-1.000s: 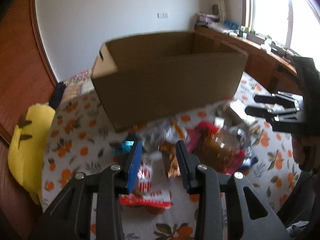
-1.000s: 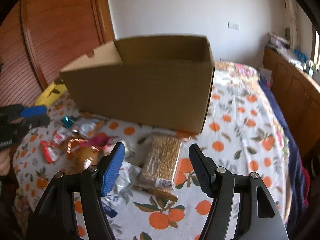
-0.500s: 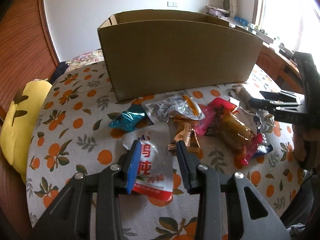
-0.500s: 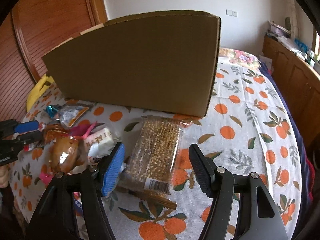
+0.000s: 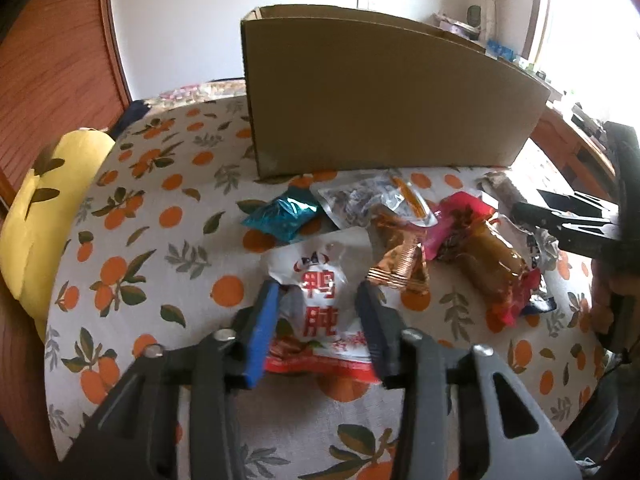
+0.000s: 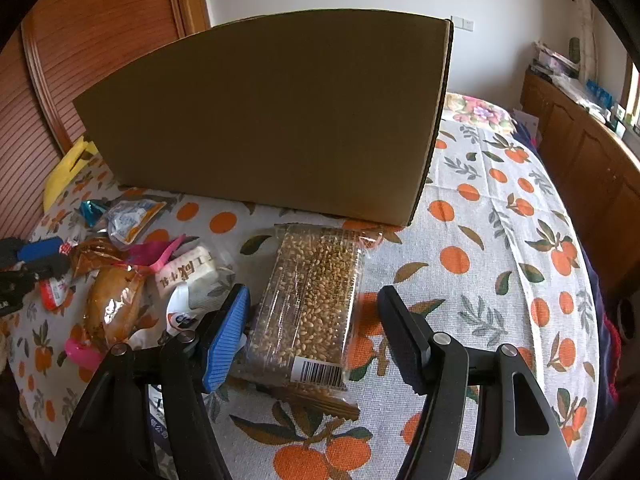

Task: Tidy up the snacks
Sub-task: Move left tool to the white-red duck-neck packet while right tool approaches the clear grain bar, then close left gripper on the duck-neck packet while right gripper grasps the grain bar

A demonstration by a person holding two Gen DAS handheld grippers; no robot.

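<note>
We've got the big matte cardboard box (image 5: 384, 104) standing on the orange-print cloth (image 6: 500, 240), and every snack we can see lies outside it, so sorting looks barely begun. Our right gripper (image 6: 314, 332) hangs spread wide around the clear, flat grain bar pack (image 6: 312, 300); our left gripper (image 5: 318, 316) straddles the glossy white-and-red pouch (image 5: 320, 280), fingers apart. Crinkly foil packets (image 5: 400, 264) wait beyond.
</note>
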